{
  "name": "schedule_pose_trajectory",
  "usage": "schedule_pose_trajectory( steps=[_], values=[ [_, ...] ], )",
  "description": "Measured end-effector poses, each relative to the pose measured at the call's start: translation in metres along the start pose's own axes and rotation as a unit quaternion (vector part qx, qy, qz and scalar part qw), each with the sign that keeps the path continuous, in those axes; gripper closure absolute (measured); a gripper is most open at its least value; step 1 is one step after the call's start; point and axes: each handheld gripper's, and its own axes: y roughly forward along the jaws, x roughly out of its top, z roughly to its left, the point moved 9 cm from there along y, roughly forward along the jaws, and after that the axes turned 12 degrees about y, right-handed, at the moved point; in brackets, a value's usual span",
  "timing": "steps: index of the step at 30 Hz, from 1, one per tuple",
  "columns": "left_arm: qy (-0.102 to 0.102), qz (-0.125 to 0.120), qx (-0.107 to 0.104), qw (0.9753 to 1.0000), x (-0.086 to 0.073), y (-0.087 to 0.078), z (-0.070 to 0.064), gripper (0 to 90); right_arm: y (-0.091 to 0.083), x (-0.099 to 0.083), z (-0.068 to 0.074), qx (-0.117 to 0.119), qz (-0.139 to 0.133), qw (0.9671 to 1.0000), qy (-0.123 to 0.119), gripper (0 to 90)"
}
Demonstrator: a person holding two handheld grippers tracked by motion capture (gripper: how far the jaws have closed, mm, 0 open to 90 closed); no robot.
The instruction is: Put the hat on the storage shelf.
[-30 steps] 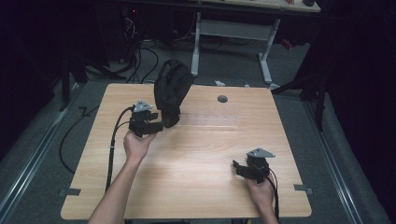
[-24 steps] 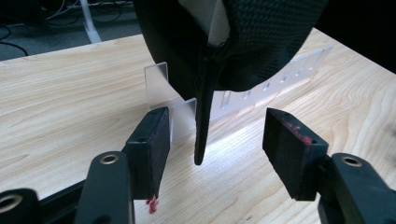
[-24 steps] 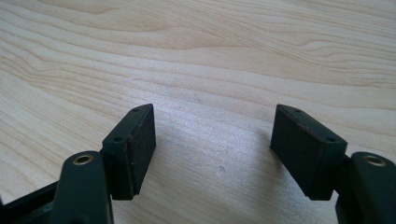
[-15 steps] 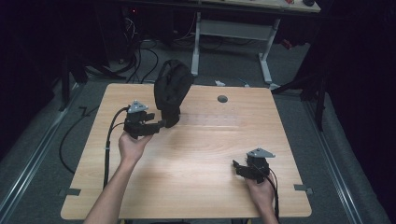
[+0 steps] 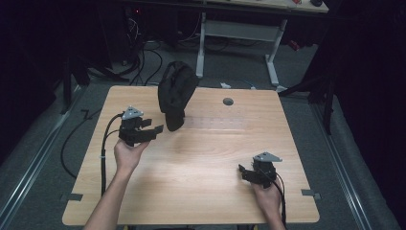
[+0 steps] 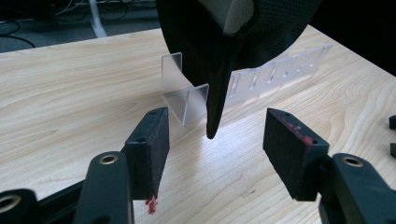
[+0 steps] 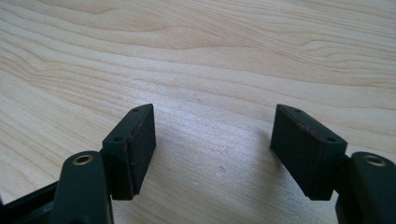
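Observation:
A black cap (image 5: 176, 93) hangs upright on the left end of a clear slotted plastic rack (image 5: 218, 122) at the back middle of the wooden table (image 5: 201, 191). Its brim tip (image 6: 212, 126) points down at the tabletop. My left gripper (image 5: 155, 130) is open just left of the cap's lower end, a short gap away. In the left gripper view the cap (image 6: 233, 28) and rack (image 6: 187, 95) stand ahead of the spread jaws of the left gripper (image 6: 215, 140). My right gripper (image 5: 242, 172) is open over bare wood at the front right, as the right gripper view confirms for that gripper (image 7: 212, 144).
A round cable hole (image 5: 228, 101) lies in the table behind the rack. Cables (image 5: 103, 143) trail from the left gripper over the table's left edge. A white-legged desk (image 5: 239, 28) stands beyond the table on the dark floor.
My left gripper has drawn back to the left and a little toward the person, away from the cap's lower end. The cap, the rack and the right gripper have stayed put.

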Motion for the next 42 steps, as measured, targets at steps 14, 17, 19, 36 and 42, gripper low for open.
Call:
schedule_pose_trajectory(
  steps=[14, 17, 19, 36, 42],
  values=[
    [-0.011, 0.002, -0.002, 0.9999, -0.016, -0.021, -0.001, 39.9, 0.0, 0.0, 0.0, 0.0, 0.0, 1.0, 0.0, 30.8],
    [-0.016, -0.001, -0.003, 0.9999, -0.02, -0.026, -0.002, 39.7, 0.0, 0.0, 0.0, 0.0, 0.0, 1.0, 0.001, 30.9],
    [-0.02, -0.002, -0.004, 0.9998, -0.022, -0.028, -0.003, 39.6, 0.0, 0.0, 0.0, 0.0, 0.0, 1.0, 0.0, 30.8],
    [-0.025, 0.005, -0.022, 0.9994, -0.04, -0.037, -0.019, 39.4, 0.0, 0.0, 0.0, 0.001, -0.001, 1.0, -0.001, 30.7],
    [-0.025, 0.007, -0.027, 0.9993, -0.045, -0.039, -0.025, 39.3, 0.0, 0.0, 0.0, 0.001, 0.0, 1.0, -0.001, 30.7]
  ],
)
